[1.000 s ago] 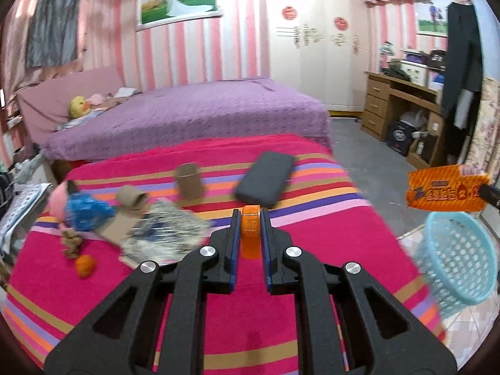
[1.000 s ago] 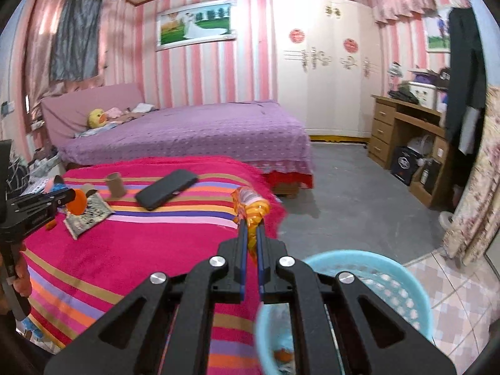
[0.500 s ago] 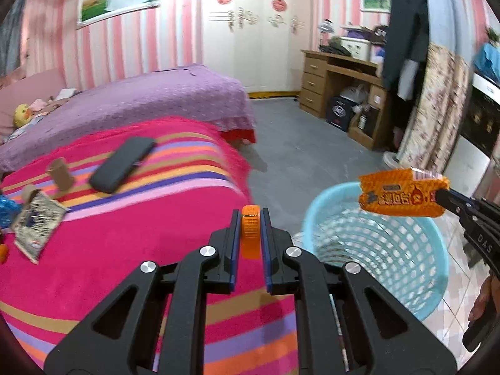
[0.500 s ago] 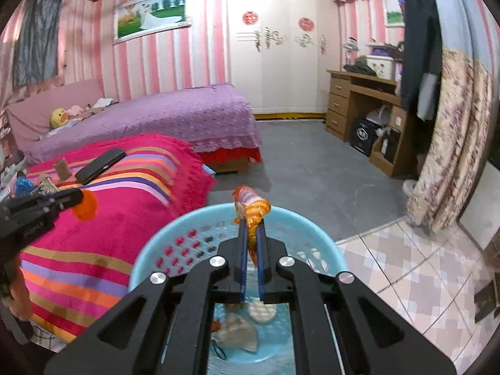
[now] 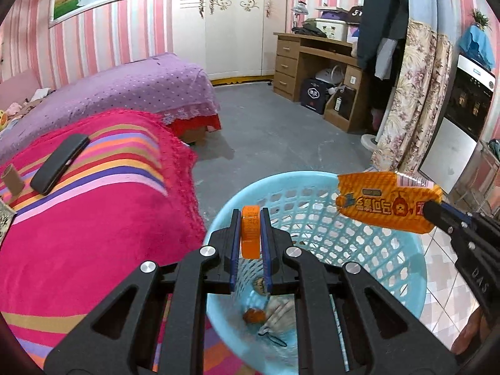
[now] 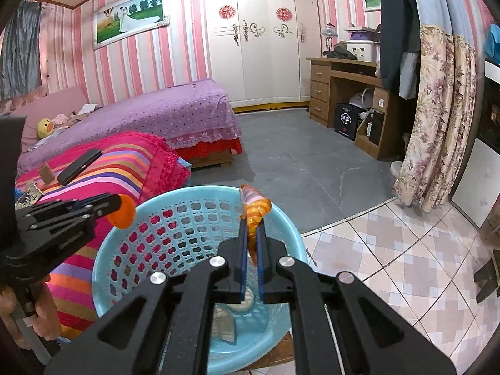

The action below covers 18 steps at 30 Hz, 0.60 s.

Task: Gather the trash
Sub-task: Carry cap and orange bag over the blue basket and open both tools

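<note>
Basket (image 5: 406, 268) contents behind tongs (image 5: 250, 234)

Bed (image 5: 93, 218), striped pink cover, left of left claw (image 5: 250, 234): black case (image 5: 59, 164), cardboard tube (image 5: 12, 181). Basket (image 5: 406, 281) on floor (image 5: 281, 131) under it.

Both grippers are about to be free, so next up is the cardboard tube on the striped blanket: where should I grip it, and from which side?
The cardboard tube seems to stand upright beside the black case. Grip it across the round wall near mid-height, coming down from above on the side away from the case, jaws straddling its width. It is small and distant here, so confirm its pose closer.
</note>
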Tool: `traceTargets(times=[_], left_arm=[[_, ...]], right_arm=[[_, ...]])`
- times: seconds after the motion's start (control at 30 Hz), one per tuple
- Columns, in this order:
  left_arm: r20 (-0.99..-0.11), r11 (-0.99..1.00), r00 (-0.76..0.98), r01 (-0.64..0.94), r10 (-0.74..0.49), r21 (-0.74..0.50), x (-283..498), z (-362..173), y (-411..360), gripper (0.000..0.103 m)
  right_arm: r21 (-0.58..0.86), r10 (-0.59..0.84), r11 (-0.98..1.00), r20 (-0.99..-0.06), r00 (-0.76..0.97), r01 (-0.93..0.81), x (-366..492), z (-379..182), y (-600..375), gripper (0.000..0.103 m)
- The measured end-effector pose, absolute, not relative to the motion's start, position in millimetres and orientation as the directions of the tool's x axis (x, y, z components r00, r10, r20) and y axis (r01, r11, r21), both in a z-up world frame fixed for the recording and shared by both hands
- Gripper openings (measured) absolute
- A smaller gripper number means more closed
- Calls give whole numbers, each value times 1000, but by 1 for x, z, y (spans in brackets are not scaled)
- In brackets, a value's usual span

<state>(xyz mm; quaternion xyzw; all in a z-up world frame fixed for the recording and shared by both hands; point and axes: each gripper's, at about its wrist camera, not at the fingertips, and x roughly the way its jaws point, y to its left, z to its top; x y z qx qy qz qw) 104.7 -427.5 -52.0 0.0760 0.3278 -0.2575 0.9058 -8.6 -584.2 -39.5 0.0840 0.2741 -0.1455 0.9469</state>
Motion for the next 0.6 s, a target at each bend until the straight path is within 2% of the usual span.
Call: traceTargets(times=[0.07, 0.13, 0.23, 0.33, 0.6], left_arm=[[-640, 851, 645, 524, -419, -29, 106, -53, -430, 20], [-639, 861, 656, 509, -402, -19, 109, -51, -427, 51], [-628, 875, 672, 483, -392, -29, 114, -48, -414, 72], [-615, 892, 702, 452, -360, -6, 118, -45, -401, 82], [-580, 924, 758, 382, -298, 25, 124, -33, -358, 89]], right_arm=[[77, -233, 943, -544, 806, 325, -7, -40, -583, 5], [81, -231, 942, -543, 807, 325, -7, -40, -584, 5], [81, -230, 943, -545, 806, 324, -8, -41, -585, 5], [73, -233, 943, -550, 802, 324, -7, -42, -584, 5], [51, -228, 949, -569, 790, 311, 6, -49, -569, 6]])
